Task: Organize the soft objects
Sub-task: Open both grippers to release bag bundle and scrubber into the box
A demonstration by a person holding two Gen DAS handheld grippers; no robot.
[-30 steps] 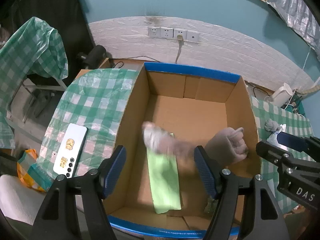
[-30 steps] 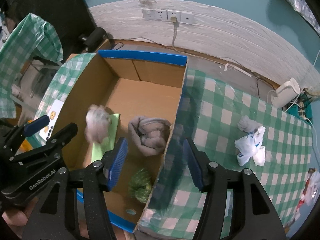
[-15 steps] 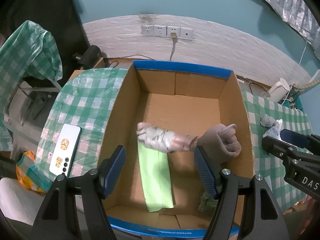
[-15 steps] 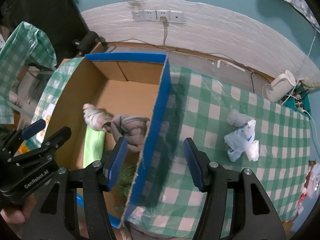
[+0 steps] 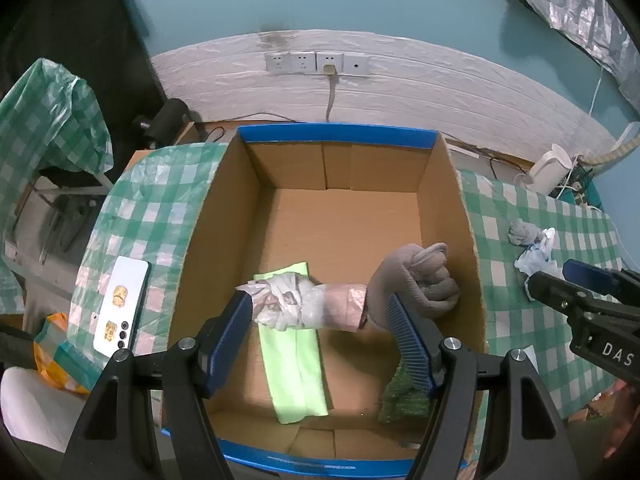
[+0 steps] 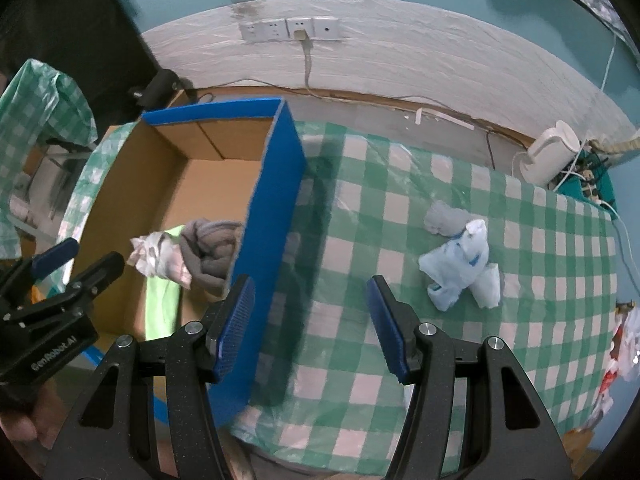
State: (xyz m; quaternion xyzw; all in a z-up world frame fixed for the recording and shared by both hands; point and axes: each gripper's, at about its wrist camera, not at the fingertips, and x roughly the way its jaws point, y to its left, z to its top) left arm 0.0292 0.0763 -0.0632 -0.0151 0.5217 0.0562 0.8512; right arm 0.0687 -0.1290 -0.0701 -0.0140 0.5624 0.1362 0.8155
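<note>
Crumpled plastic bag (image 5: 296,302), whitish with a pinkish end, lies in the cardboard box (image 5: 464,216) with its long axis running left to right in the left wrist view, its pink end against the knotted grey cloth (image 5: 420,284). It rests across the top of a folded light-green cloth (image 5: 296,372) whose length runs from the near wall toward the far one. A green speckled piece (image 5: 404,396) sits in the near right corner of the box. The bag lies below and between the spread fingers of the left gripper (image 5: 320,336), whose jaws stand wide apart and grip nothing. The right gripper (image 6: 310,324) hangs over the green-checked tablecloth (image 6: 400,184) just outside the blue-edged box wall, jaws partly apart with nothing between them. Beyond it on the cloth lie a white-and-blue plastic bag (image 6: 460,264) and a small grey bundle (image 6: 444,218) touching it. A white phone (image 5: 120,308) lies left of the box.
</note>
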